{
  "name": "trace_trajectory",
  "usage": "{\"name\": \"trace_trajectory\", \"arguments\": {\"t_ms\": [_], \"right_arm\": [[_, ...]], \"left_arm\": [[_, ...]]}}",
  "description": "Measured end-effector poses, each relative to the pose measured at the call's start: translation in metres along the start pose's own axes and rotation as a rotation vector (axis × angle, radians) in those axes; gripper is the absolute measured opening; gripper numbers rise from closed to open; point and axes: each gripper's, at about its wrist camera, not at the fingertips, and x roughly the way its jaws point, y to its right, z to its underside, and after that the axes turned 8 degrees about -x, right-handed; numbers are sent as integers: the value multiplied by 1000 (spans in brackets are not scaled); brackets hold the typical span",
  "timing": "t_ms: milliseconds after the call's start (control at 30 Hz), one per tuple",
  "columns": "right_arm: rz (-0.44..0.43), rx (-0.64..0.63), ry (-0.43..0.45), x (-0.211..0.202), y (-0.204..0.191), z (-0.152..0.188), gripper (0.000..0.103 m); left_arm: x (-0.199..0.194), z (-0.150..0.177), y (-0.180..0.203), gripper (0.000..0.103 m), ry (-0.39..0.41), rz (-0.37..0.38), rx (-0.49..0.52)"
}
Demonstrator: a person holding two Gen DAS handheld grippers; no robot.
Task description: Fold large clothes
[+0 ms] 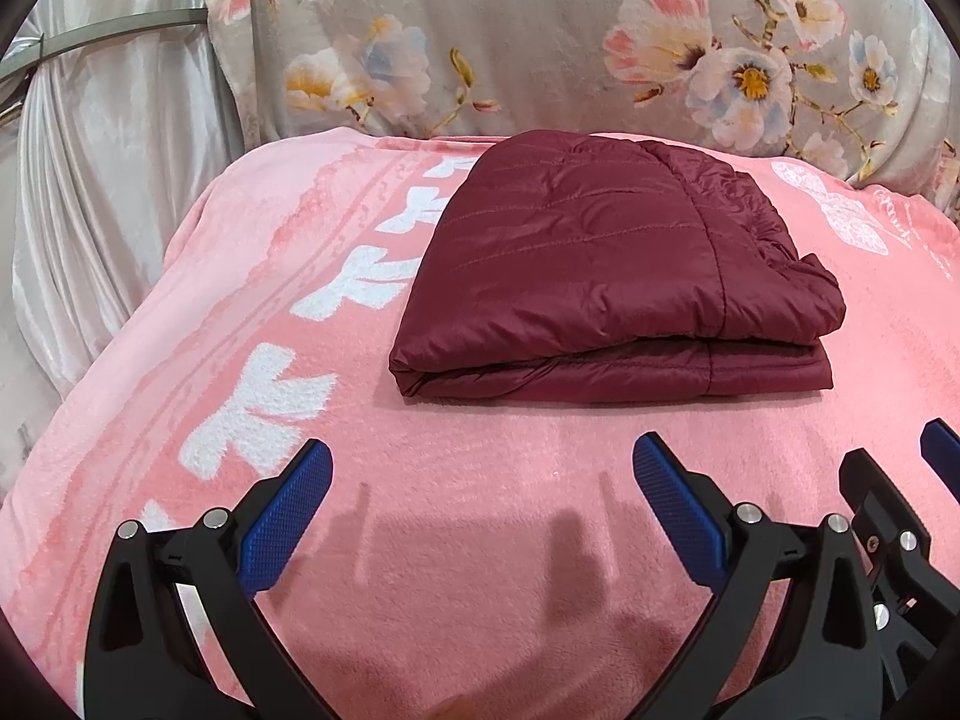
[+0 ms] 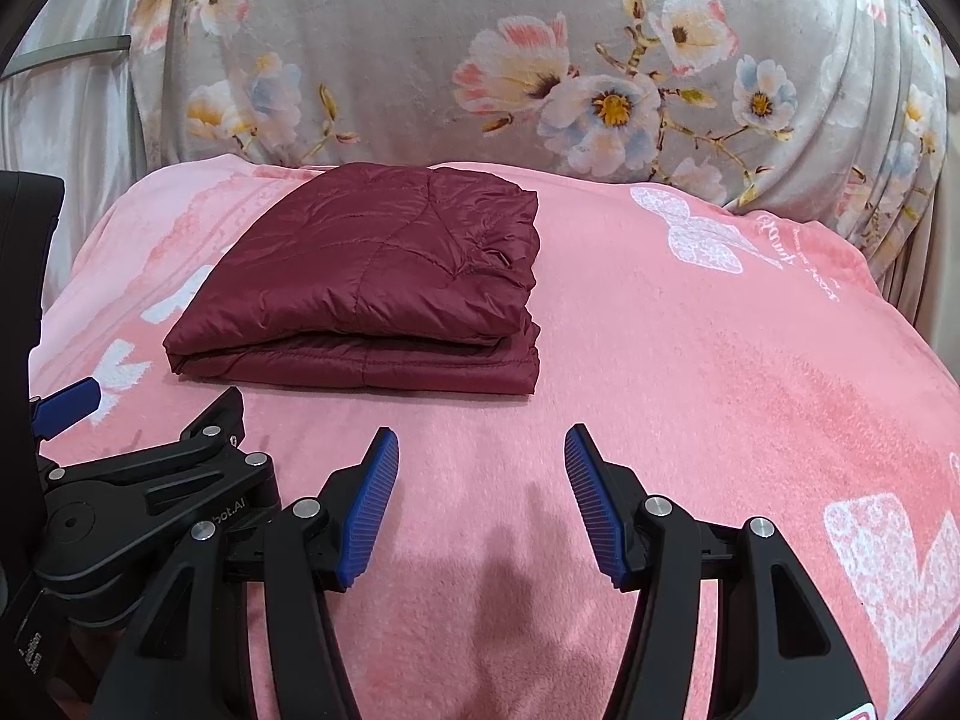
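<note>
A flowered cloth (image 1: 540, 48) hung behind the pink blanket (image 1: 480, 540); the maroon jacket (image 1: 600, 276) lay folded, both the left gripper (image 1: 480, 480) and the right gripper (image 2: 480, 480) gaping wide and empty

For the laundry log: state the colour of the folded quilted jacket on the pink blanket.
Dark maroon quilted jacket, plain, stitched in lines; clearest in the left wrist view.

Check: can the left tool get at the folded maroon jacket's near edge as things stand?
Probably yes. The left tool stands open and empty, short of the maroon jacket, with only bare pink blanket between them. The right tool sits off to the side, not across that path.
</note>
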Motion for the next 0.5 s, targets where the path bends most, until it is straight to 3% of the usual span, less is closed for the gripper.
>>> {"name": "trace_trajectory", "arguments": {"t_ms": [500], "right_arm": [[-3,7,0,1,4,0,57]], "left_arm": [[-1,0,0,98,1,10,-4]]}}
